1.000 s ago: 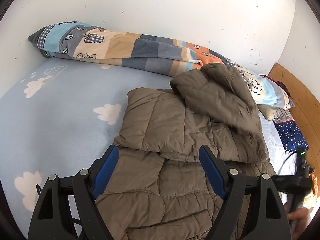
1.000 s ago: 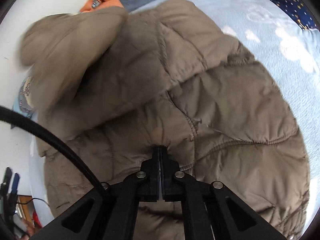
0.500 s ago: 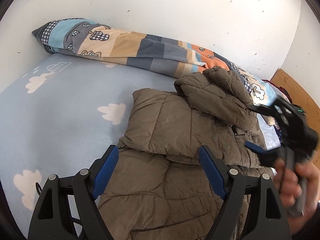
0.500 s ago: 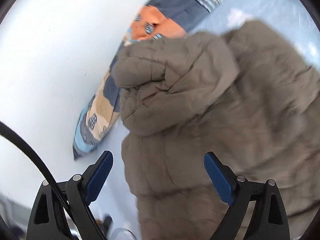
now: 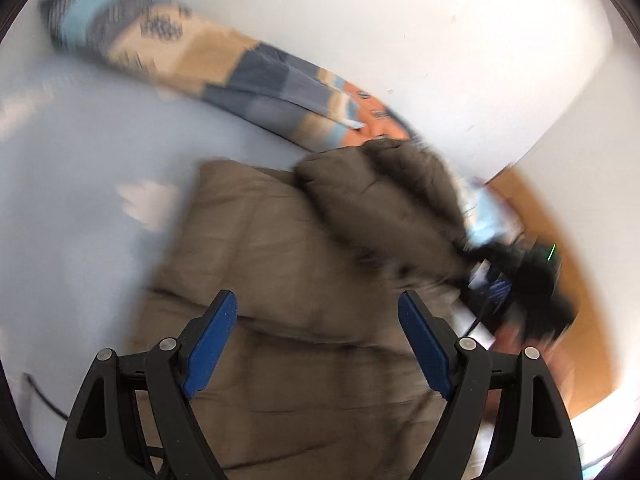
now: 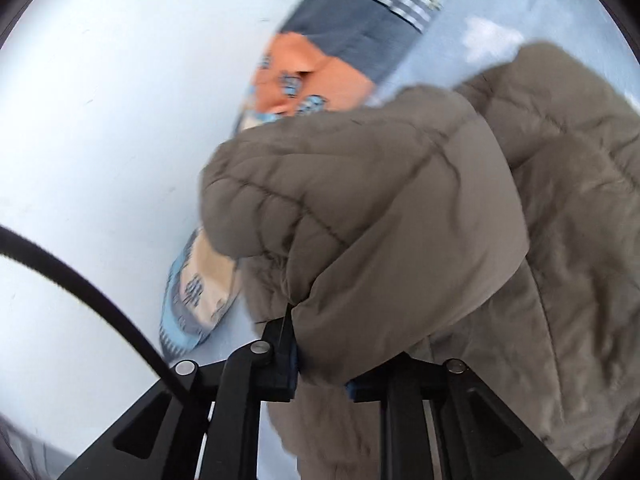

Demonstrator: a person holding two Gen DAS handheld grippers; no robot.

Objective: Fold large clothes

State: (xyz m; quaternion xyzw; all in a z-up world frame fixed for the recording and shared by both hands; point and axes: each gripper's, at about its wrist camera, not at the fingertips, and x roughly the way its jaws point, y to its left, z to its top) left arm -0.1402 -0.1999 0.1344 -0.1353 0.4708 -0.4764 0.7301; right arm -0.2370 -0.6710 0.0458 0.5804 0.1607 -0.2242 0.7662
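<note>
A brown quilted puffer jacket (image 5: 288, 280) lies partly folded on a light blue bed sheet (image 5: 80, 208). My left gripper (image 5: 316, 340) is open and empty, hovering over the jacket's near part. My right gripper (image 6: 320, 376) is shut on a bunched sleeve of the jacket (image 6: 380, 220), which bulges over its fingers and hides the pads. The right gripper also shows, blurred, in the left wrist view (image 5: 516, 280) at the jacket's right edge, holding the raised sleeve (image 5: 384, 200).
A patchwork blanket (image 5: 256, 76) lies rolled along the white wall (image 5: 400, 20) behind the jacket. It also shows in the right wrist view (image 6: 348, 36). A wooden bed frame (image 5: 568, 240) runs along the right side. A black cable (image 6: 80, 272) crosses the right wrist view.
The right gripper, open half a second ago, has closed on the jacket sleeve and is lifting it. The left gripper has shifted over the jacket, still open; both views are motion-blurred.
</note>
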